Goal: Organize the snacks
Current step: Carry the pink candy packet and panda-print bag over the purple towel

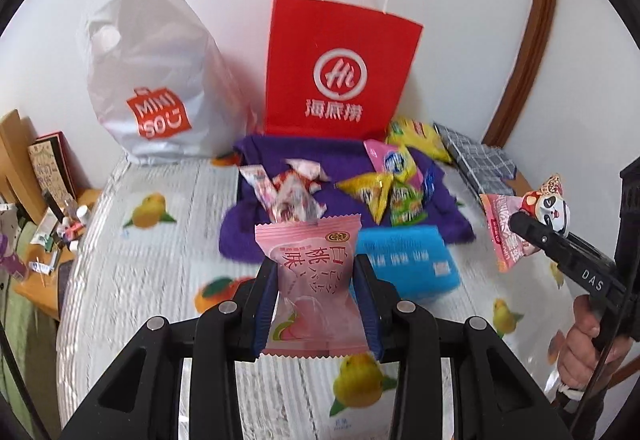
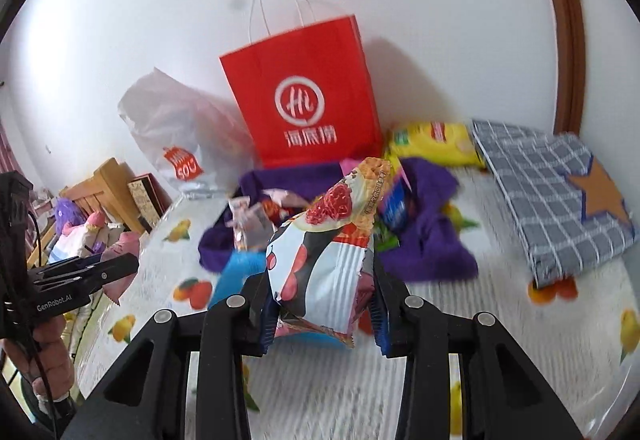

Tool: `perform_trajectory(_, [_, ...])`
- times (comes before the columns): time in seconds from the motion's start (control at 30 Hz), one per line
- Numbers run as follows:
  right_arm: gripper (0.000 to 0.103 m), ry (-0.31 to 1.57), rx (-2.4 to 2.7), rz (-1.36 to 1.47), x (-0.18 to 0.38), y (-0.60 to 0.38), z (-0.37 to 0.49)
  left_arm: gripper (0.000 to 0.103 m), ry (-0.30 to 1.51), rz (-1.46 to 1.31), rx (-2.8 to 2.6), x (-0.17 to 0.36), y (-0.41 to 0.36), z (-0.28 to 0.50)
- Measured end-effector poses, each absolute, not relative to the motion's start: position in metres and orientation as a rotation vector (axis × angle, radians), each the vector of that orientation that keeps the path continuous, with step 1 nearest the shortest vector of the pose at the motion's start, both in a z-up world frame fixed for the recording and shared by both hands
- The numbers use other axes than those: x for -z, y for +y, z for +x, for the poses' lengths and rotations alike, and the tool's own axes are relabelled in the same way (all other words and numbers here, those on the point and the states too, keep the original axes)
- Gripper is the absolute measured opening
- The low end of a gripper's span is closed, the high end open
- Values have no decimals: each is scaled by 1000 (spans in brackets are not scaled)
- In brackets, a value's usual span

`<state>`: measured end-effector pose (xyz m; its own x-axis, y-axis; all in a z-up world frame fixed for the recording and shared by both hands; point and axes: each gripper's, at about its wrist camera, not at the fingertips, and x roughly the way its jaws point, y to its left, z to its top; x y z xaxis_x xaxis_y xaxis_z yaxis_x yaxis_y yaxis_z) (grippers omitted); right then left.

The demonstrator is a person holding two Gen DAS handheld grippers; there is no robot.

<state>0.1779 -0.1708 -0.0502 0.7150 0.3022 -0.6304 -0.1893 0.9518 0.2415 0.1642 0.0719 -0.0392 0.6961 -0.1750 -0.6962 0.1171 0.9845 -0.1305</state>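
Note:
My left gripper (image 1: pixel 316 268) is shut on a pink peach snack packet (image 1: pixel 310 280), held upright above the bed. My right gripper (image 2: pixel 320 272) is shut on a panda-print snack packet (image 2: pixel 320 260); the same packet (image 1: pixel 548 208) shows at the right of the left wrist view, with a second pink packet (image 1: pixel 500 228) against it in the same jaws. Behind lies a purple cloth (image 1: pixel 280 208) strewn with loose snacks: pink-white sachets (image 1: pixel 288 192) and yellow and green triangular packets (image 1: pixel 380 196). A red paper bag (image 1: pixel 340 76) and a white plastic bag (image 1: pixel 156 88) stand against the wall.
A blue packet (image 1: pixel 408 264) lies on the fruit-print bed cover (image 1: pixel 140 280) in front of the cloth. A yellow chip bag (image 2: pixel 436 140) and a grey checked cushion (image 2: pixel 552 192) lie at the right. A cluttered wooden side table (image 1: pixel 44 224) stands left of the bed. A person's hand (image 1: pixel 588 344) holds the right gripper.

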Motion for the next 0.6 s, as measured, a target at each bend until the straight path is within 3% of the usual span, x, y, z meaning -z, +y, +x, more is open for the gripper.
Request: perform_trajectory(0.6, [38, 705, -302, 155, 11, -137, 274, 36, 814, -82, 168, 5, 69, 249])
